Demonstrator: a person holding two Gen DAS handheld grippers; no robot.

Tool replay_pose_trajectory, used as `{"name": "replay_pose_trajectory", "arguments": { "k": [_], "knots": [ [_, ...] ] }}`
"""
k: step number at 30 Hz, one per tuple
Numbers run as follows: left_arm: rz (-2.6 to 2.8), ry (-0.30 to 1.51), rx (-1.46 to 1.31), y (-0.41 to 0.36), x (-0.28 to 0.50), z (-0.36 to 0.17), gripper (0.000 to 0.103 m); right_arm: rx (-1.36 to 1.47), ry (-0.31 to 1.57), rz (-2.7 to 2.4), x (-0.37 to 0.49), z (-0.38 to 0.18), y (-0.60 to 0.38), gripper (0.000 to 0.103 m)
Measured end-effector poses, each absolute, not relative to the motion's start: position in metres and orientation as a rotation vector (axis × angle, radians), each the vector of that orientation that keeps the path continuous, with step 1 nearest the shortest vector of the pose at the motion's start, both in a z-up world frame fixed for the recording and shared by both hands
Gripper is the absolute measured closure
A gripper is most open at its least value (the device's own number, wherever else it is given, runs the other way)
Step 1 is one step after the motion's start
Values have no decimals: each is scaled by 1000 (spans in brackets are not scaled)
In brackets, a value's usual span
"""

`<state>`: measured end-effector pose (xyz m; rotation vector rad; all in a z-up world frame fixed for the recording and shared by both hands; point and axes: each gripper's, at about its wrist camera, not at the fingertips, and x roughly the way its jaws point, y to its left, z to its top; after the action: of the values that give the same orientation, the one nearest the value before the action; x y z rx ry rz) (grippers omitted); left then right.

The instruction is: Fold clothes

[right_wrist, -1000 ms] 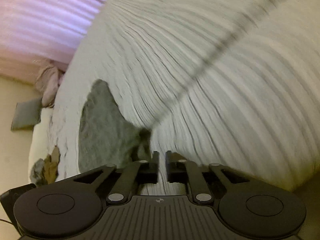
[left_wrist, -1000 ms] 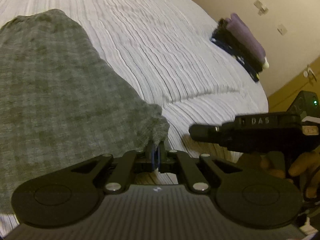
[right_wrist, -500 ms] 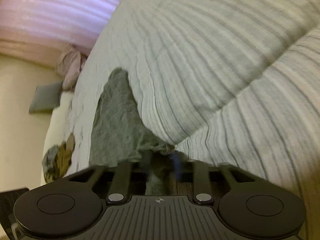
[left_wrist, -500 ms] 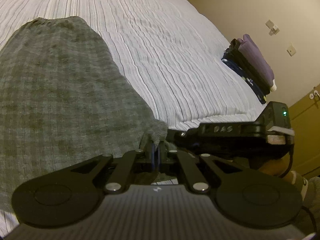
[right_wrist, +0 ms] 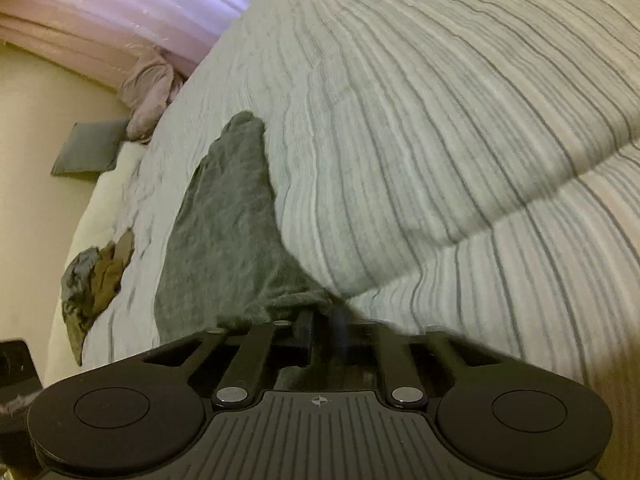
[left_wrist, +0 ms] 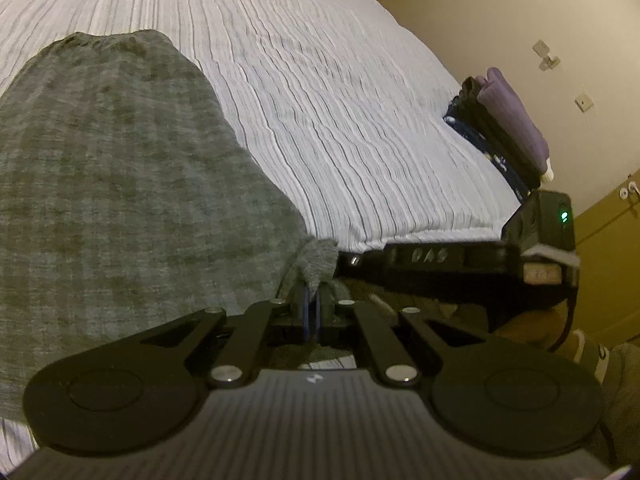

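right tongs [right_wrist: 323,330] are now closing in on the corner my left tongs [left_wrist: 311,308] are clamping; i'm holding the grey garment [left_wrist: 120,184] taut over the bed [left_wrist: 340,120] edge, right tongs seemingly parted.

Raised letters "DAS" on side of right claw [left_wrist: 348,260] body.

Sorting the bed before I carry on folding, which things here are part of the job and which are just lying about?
In the job: grey garment, left gripper, right gripper.

Lying about: folded stack, crumpled clothes, grey pillow, striped bedcover.
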<state>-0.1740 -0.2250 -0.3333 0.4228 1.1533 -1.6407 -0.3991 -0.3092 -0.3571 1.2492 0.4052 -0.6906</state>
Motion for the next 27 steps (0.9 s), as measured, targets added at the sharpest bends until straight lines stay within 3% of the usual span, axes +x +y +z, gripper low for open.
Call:
{"name": "replay_pose_trajectory", "arguments": {
  "k": [10,12,16,22,25,27],
  "knots": [
    [-1690,1172,568,-237,-210,-372,102,1478,207,-834,-457,-374,-315,103],
    [-1714,1176,586,-235,-209,-368,101,1485,215,-833,-462,-368,-311,102],
    [-1839,1185,658,-229,-213,-354,97,1478,242,-786,-462,-353,-298,89],
    [-1824,1199,616,-218,-193,-339,97,1452,270,-619,-428,-339,-286,89],
    [-1662,1197,580,-221,-165,-340,97,1423,386,-661,-409,-348,-286,90],
    [-1537,1179,591,-224,-148,-340,97,1399,466,-739,-408,-348,-286,96]
  ]
}}
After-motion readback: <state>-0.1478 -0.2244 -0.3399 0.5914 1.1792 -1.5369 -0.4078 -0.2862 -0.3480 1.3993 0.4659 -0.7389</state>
